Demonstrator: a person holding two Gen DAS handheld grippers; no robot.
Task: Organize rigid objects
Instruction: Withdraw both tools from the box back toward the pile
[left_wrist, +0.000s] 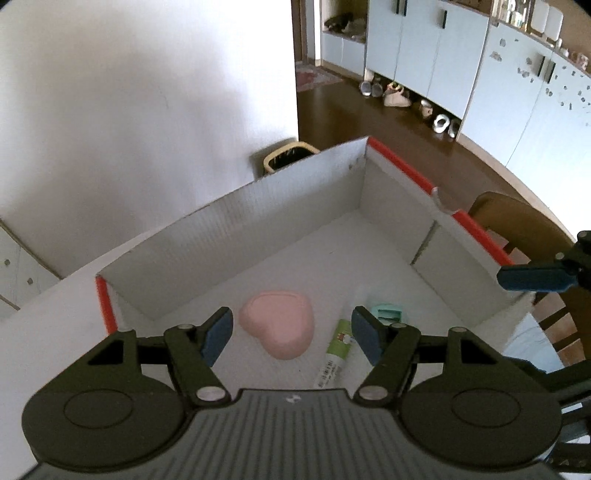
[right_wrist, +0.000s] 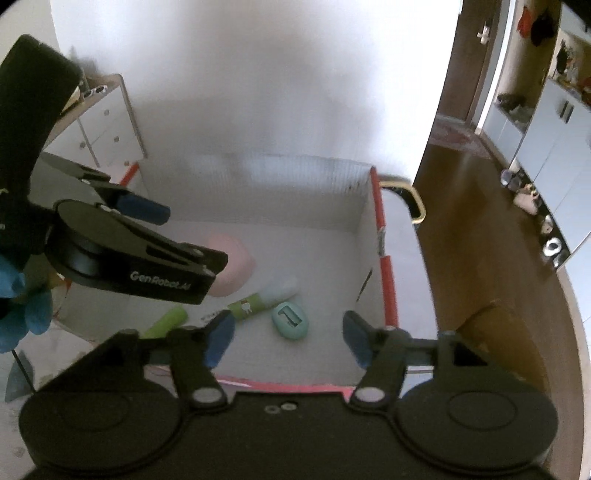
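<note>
Pink heart-shaped plastic case (left_wrist: 277, 323), on white corrugated box (left_wrist: 236, 236) floor: likely light, rigid, smooth; grasp across lobes; left gripper (left_wrist: 291, 334) and right gripper (right_wrist: 288, 338) both spread, empty

White wall (left_wrist: 129, 110), brown floor (left_wrist: 369, 122), pale cabinets (left_wrist: 424, 48).

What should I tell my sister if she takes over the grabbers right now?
Left gripper: open, empty, hanging over the box.
Right gripper: open, empty, at the box's near edge.
In the box: pink heart case, green tube, teal oval thing.
Done: those three are in.
Left: another green tube lies by the box's left edge; whether it is inside is unclear.
</note>
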